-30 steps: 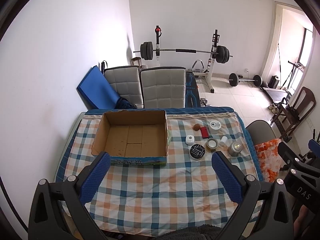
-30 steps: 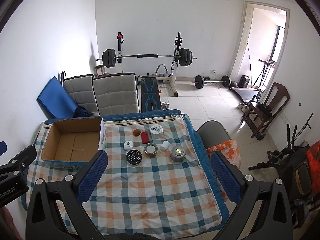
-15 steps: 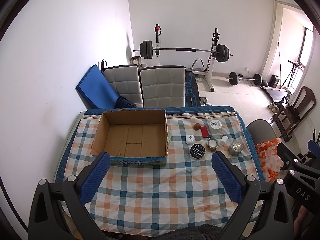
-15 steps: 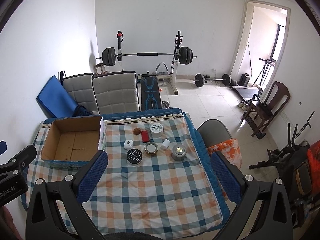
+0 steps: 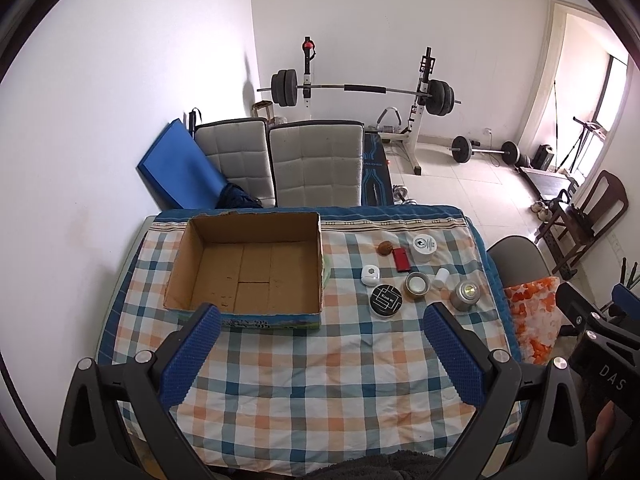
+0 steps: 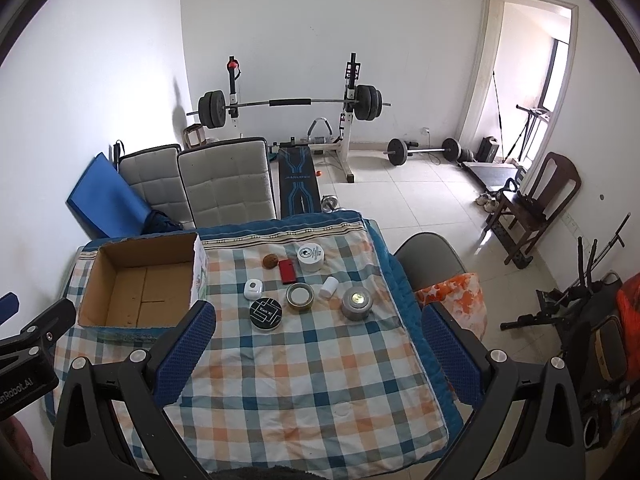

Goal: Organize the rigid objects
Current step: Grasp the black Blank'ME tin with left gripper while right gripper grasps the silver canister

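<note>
Nothing is packed yet: the cardboard box (image 5: 248,268) ahead of the left gripper (image 5: 320,350) is empty. Both it and the right gripper (image 6: 318,350) gape wide, holding nothing. The small items (image 6: 298,282) sit clustered beyond the right fingers (image 6: 450,354).

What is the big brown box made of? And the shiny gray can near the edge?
The box looks like cardboard: matte brown, with ragged top edges and flap seams showing on its floor. The gray can looks like metal: a dull silvery side and a top that glints in the light, though painted plastic can't be ruled out from here.
</note>
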A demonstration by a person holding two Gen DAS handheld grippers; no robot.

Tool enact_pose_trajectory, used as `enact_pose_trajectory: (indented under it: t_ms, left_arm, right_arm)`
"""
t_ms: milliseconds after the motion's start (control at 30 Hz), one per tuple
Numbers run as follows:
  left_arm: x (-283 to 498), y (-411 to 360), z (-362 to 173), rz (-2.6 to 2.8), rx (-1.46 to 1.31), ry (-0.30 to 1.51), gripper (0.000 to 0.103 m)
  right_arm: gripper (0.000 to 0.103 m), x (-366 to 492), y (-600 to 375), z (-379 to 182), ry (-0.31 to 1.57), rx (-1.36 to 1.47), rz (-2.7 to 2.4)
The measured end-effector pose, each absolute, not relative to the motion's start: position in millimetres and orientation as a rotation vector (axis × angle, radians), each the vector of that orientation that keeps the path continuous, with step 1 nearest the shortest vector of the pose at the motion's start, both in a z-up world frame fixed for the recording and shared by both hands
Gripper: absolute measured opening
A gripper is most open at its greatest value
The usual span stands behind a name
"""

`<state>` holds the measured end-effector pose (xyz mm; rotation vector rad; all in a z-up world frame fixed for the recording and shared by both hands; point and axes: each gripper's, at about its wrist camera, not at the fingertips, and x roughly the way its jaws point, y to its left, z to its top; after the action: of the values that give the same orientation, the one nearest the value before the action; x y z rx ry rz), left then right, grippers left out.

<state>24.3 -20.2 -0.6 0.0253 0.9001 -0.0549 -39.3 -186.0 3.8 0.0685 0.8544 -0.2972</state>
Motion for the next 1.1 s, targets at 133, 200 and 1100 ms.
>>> enact_pose_trajectory:
  t_ms: [133,200,1100]
  left_arm:
    - [68.3,-34.2,-22.1,-0.056,0.039,0.944,0.103]
    - [96.2,-45.6,-41.3,-0.068,0.050,0.982,0.103]
    - [298.3,-157.7,-395.8,-0.129,-0.050,1.776,0.103]
  right_arm:
    - [0.103,0.9,-231.0,-30.2,0.955,0.138,-0.318]
    - [0.103,28.1,-255.5,-57.9,1.039,0.160,-0.323]
    - [0.074,229.0,-390.1,-440.1,1.799,0.297,-0.269]
